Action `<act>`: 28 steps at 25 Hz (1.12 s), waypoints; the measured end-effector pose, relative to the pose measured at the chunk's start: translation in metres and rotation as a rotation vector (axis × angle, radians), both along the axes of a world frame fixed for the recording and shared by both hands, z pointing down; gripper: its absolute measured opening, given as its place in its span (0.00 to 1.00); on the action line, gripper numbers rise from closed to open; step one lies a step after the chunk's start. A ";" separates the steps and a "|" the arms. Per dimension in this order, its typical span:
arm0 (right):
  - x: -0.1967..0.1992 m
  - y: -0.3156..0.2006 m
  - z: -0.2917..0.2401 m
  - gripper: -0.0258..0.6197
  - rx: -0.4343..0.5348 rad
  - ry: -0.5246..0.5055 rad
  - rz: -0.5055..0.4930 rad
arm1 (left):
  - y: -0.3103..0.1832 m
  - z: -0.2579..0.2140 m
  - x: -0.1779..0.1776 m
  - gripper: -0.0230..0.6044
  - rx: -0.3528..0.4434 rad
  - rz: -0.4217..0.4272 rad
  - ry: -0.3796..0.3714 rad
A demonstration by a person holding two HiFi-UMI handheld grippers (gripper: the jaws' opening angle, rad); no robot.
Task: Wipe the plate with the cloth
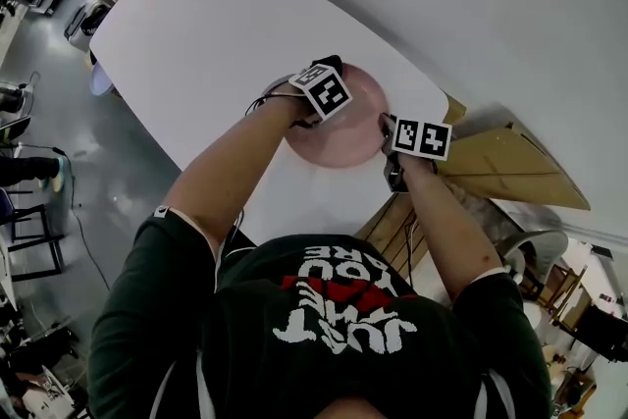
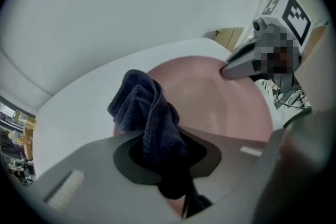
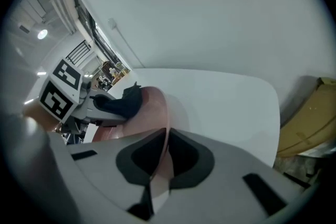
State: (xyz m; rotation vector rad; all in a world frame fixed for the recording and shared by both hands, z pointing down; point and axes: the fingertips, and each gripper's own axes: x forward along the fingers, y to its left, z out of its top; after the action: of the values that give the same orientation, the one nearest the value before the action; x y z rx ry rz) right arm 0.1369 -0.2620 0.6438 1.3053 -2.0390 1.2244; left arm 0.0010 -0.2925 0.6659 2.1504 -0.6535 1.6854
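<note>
My left gripper (image 2: 167, 161) is clamped on the dark cloth (image 2: 144, 110), which hangs bunched over the left part of the pink plate (image 2: 226, 107). My right gripper (image 3: 164, 160) pinches the plate's rim. The plate sits on the white table (image 1: 206, 44), near its edge.

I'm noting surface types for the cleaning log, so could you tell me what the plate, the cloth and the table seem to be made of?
The plate: pink, smooth, faintly glossy with soft sheen; glazed ceramic or hard plastic, unclear which. The cloth: dark blue textile, likely microfibre; fine ribbed weave, limp folds. The table: white, smooth, matt; perhaps laminate.
</note>
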 end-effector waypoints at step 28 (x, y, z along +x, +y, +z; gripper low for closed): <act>-0.012 -0.015 0.007 0.07 -0.126 -0.156 -0.066 | 0.091 -0.108 -0.121 0.17 0.163 -0.517 0.647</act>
State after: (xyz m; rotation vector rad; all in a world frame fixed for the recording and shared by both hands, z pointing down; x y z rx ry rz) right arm 0.1254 -0.2774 0.6509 1.1066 -2.0549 1.4390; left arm -0.1197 -0.2018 0.5581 2.1905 -1.0386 0.6423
